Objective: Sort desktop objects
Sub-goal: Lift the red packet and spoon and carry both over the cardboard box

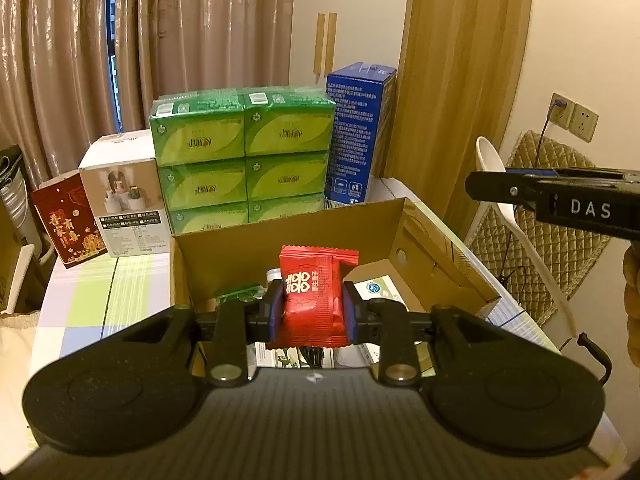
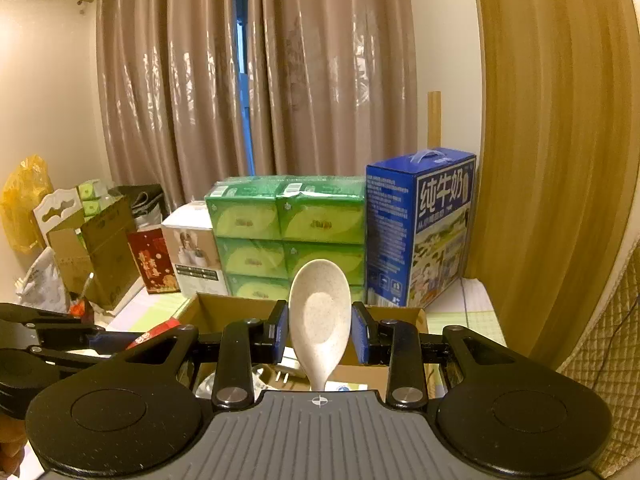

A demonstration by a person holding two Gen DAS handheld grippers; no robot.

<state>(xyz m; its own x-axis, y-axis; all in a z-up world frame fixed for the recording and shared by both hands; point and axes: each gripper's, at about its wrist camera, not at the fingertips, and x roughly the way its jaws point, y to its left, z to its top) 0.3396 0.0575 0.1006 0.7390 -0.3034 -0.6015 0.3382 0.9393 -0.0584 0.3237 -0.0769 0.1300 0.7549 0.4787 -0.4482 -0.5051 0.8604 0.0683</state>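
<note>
Holding a red snack packet (image 1: 313,298) tight between their two blue pads, the left tongs (image 1: 313,312) sit in the lower middle of the left wrist view. The packet stands upright and has white marks on its front. It hangs over an open cardboard box (image 1: 224,248) that fills the middle of the frame. Down in the box you can see some papers and a small green thing, but they are partly hidden.

The right tongs (image 2: 320,332) are in the lower middle of the right wrist view. A pale speckled spoon (image 2: 320,316) sticks up between their blue pads, with its bowl at the top and its thin handle going down toward the camera. The pads sit close beside the spoon, and I cannot tell if they press on it. In the left wrist view the same spoon shows at the right edge, poking out past the black tongs there.

Behind the cardboard box, on the table (image 1: 80,300) with its checked cloth, stands a stack of green tissue packs (image 1: 244,152). A tall blue milk carton box (image 2: 420,232) stands just to the right of the stack. A white box (image 1: 128,200) and a dark red box (image 1: 68,224) stand to the left of it. Brown curtains (image 2: 280,68) hang across the top of both frames.
</note>
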